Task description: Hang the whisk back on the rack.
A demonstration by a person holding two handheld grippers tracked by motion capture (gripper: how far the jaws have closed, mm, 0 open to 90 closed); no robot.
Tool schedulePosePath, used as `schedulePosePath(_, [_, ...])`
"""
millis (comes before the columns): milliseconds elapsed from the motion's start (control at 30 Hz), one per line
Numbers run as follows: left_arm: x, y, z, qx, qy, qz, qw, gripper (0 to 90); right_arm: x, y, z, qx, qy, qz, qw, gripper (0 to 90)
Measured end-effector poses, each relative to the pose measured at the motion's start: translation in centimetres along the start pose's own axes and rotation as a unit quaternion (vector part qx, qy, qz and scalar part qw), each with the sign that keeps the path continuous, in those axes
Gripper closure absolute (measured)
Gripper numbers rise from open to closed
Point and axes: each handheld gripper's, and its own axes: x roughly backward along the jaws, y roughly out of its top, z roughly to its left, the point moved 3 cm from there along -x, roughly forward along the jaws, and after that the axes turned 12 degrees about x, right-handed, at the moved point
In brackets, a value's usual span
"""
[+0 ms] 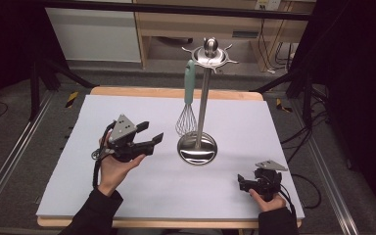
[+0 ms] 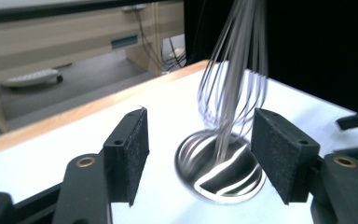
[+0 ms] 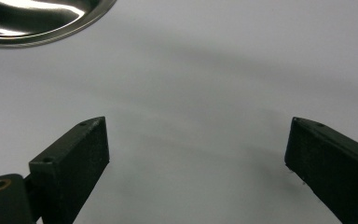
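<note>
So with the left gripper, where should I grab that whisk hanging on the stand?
Probably the mint handle, from the whisk's left side. It hangs upright from the stand's top ring, clear of the pole, while the wire head below is springy and rounded. The left gripper is open and already faces it.

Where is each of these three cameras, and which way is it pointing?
High view: fixed above the person's side, looking forward and down on the table; forearms, both hands, left gripper and right gripper show.
Left gripper view: rides the left gripper, facing the whisk and stand base; its open jaws show.
Right gripper view: rides the right gripper, looking down at the table; open jaws show.
All three share the stand base.
</note>
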Motion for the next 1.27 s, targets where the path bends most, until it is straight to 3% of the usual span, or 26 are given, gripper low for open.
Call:
schedulePosePath(67, [0.3,-1.6,1.2,0.013,0.008,0.009,0.9998,35.6,0.1,0.0,0.0,-0.003,0.000,-0.001,1.0000,6.7])
schedulePosePath(400, [1.4,-5.9,4.5,0.042,0.045,0.035,0.9975,35.0,0.1,-0.1,-0.2,-0.001,-0.003,-0.002,1.0000,6.6])
schedulePosePath(600, [2.1,-7.5,5.9,0.049,0.066,0.045,0.9956,34.1,0.2,-0.2,-0.3,-0.007,-0.006,-0.001,1.0000,6.5])
schedulePosePath(833, [3.1,-9.9,8.4,0.076,0.106,0.059,0.9896,33.0,0.2,-0.4,-0.6,-0.004,-0.010,0.001,0.9999,6.5])
schedulePosePath(1000, [3.2,-11.1,9.6,0.077,0.131,0.076,0.9855,31.9,0.3,-0.5,-0.7,-0.003,-0.012,0.004,0.9999,6.6])
schedulePosePath(1133, [3.2,-11.7,10.2,0.077,0.140,0.090,0.9830,31.5,0.5,-0.6,-1.0,-0.004,-0.013,0.002,0.9999,6.6])
schedulePosePath(1267, [3.2,-12.0,10.6,0.080,0.144,0.093,0.9821,31.2,0.7,-0.7,-1.2,-0.008,-0.015,0.001,0.9999,6.6])
